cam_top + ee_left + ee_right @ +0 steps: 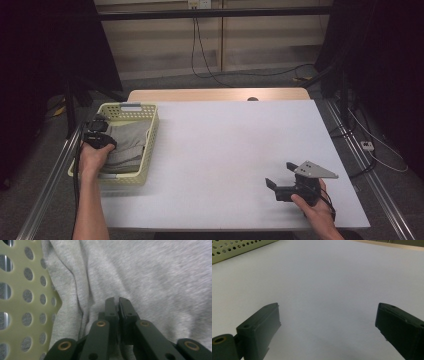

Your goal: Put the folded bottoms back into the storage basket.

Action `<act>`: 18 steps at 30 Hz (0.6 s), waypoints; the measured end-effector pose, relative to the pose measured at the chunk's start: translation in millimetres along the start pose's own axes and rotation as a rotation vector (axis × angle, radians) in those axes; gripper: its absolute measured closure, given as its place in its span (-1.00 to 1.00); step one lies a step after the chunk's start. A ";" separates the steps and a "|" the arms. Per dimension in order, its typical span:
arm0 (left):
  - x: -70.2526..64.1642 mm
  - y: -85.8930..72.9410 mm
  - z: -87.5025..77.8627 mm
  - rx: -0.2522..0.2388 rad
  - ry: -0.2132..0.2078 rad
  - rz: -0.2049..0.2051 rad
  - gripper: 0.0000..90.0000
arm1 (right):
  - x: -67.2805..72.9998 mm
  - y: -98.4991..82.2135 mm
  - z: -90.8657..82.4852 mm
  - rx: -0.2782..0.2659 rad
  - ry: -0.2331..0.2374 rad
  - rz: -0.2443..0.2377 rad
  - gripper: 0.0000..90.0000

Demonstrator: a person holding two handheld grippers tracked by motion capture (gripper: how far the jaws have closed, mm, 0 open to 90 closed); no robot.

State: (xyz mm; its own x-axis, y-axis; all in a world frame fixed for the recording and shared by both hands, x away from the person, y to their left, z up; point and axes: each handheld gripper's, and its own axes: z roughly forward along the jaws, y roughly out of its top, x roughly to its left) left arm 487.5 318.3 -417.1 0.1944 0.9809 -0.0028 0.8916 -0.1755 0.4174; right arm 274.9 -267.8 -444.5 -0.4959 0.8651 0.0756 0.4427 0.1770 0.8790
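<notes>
High view first: a white table stands in a dim room, with cables trailing over the floor behind it. At the table's left edge sits a pale yellow perforated basket, and folded grey cloth lies inside it. The person's left hand reaches into the basket from the near side, holding the left gripper down at the cloth near the basket's left wall. Well apart, near the table's front right, the right hand holds the right gripper just above the bare tabletop; its two black jaws point left and stand spread, and a grey three-cornered plate sits on top of it.

Left gripper view: the two black jaws meet at the centre, tips pressed together with a ridge of grey knit cloth pinched between them, so this claw is clenched on the fabric. Folds of cloth run up the left side, against the basket's yellow wall with its round holes.

Right gripper view: the jaws stand far apart at the lower corners with nothing between them, so this claw is released. Bare white tabletop stretches ahead, and a corner of the perforated basket shows at the top left.
</notes>
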 end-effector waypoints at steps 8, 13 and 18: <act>5.0 -1.5 -11.4 -0.076 -0.020 -0.035 0.60 | 0.1 0.1 0.2 0.000 -0.001 0.000 -0.88; 4.9 -2.0 -17.6 -0.133 -0.039 -0.028 0.42 | 0.4 0.2 0.8 0.001 -0.001 0.004 -0.88; 2.4 -1.4 -20.6 -0.160 -0.050 0.016 0.18 | 0.2 0.3 1.0 0.000 -0.001 0.002 -0.88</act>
State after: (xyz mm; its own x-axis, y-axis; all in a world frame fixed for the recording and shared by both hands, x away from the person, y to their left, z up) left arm 478.3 322.6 -399.0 0.2315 0.9720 -0.0392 0.8127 -0.1711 0.5570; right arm 275.7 -267.1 -444.7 -0.4946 0.8657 0.0771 0.4438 0.1753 0.8788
